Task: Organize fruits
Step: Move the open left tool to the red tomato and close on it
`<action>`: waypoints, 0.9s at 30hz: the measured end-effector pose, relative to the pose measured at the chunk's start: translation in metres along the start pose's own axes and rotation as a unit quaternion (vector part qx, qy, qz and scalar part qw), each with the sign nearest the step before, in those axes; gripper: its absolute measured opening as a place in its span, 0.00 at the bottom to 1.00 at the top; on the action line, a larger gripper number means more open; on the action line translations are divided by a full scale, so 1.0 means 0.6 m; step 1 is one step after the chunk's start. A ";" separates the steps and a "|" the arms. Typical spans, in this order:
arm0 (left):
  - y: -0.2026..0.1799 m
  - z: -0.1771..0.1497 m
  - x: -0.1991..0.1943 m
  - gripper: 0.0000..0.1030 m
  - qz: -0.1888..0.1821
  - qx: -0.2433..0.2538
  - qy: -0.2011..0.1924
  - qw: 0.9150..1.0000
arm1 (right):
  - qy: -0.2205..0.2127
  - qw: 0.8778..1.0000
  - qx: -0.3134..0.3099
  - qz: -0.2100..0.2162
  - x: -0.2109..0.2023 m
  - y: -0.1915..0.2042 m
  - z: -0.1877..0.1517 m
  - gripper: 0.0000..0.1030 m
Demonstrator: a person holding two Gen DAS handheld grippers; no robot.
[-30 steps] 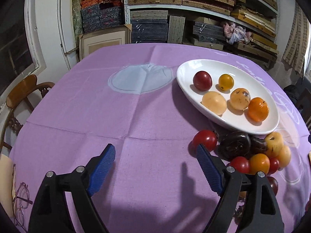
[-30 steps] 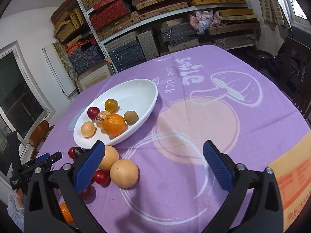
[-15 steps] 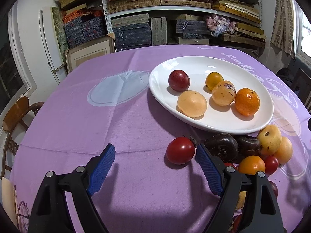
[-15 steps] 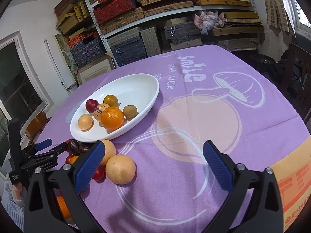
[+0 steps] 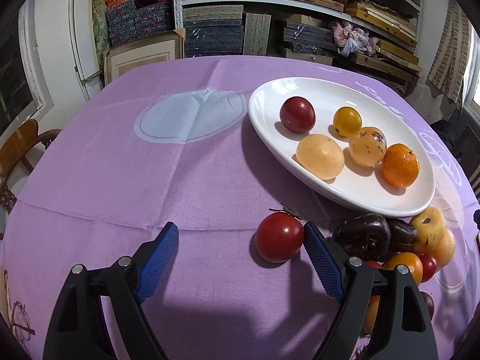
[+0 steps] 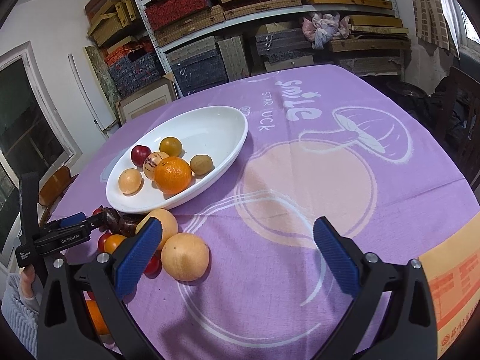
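Tomato [image 5: 279, 236] nearer left tool [image 5: 240, 241] now

You see a glossy white glazed plate [image 5: 336, 192] on matt purple woven cloth [image 5: 150, 186], and ribbed blue rubbery pads [image 5: 157, 253] on matt black plastic.

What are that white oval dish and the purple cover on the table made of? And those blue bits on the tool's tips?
The white oval dish looks like glazed ceramic: glossy, with soft reflections. The purple cover seems a woven cloth, matte, with fold creases. The blue pads on the left tool look like ribbed rubber or plastic; which one is unclear.
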State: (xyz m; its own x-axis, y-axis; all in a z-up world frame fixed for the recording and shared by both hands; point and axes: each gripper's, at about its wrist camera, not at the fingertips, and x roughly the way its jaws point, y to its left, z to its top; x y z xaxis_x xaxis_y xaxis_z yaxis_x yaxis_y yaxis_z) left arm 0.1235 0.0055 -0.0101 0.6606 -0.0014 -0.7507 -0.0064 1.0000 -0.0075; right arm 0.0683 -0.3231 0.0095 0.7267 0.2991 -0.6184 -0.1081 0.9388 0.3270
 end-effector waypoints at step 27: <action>-0.042 0.012 0.014 0.33 -0.065 0.033 0.007 0.997 | 0.007 1.000 -0.005 -0.004 0.007 0.003 -0.002 0.96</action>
State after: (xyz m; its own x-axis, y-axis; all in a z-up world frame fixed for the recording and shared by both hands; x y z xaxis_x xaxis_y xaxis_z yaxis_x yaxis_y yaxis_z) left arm 0.1343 -0.0199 -0.0114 0.6422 -0.1309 -0.7552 0.1281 0.9898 -0.0626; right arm 0.0702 -0.3199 0.0065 0.7184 0.2934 -0.6307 -0.1094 0.9431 0.3141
